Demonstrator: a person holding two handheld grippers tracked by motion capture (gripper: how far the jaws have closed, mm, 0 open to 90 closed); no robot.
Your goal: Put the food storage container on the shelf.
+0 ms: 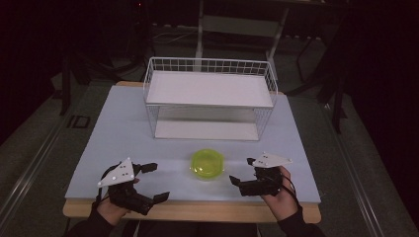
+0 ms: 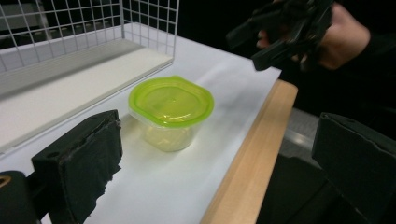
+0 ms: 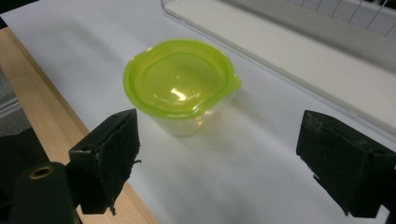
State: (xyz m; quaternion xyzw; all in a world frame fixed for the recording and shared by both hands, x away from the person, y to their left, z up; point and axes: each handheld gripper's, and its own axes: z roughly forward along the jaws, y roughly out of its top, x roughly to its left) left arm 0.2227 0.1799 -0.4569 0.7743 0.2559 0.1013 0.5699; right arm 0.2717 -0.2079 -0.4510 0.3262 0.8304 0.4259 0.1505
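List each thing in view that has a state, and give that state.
Container: upright on the table, green lid on, untouched.
Wire rack: upright behind the container, both shelves bare.
Left hand-held gripper: open, off to the container's left, holding nothing.
Right hand-held gripper: open, off to the container's right, holding nothing.

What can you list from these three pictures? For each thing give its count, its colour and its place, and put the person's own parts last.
tub: one, clear with a lime-green lid, near the table's front edge, between the two grippers, lid on.
rack: one, white wire with two white shelves, at the back of the table, behind the tub.
table: one, white top with a wooden front edge.
left gripper: one, black with a grey plate, front left, jaws open.
right gripper: one, black with a grey plate, front right, jaws open.
hands: two, at the front edge, in dark sleeves.
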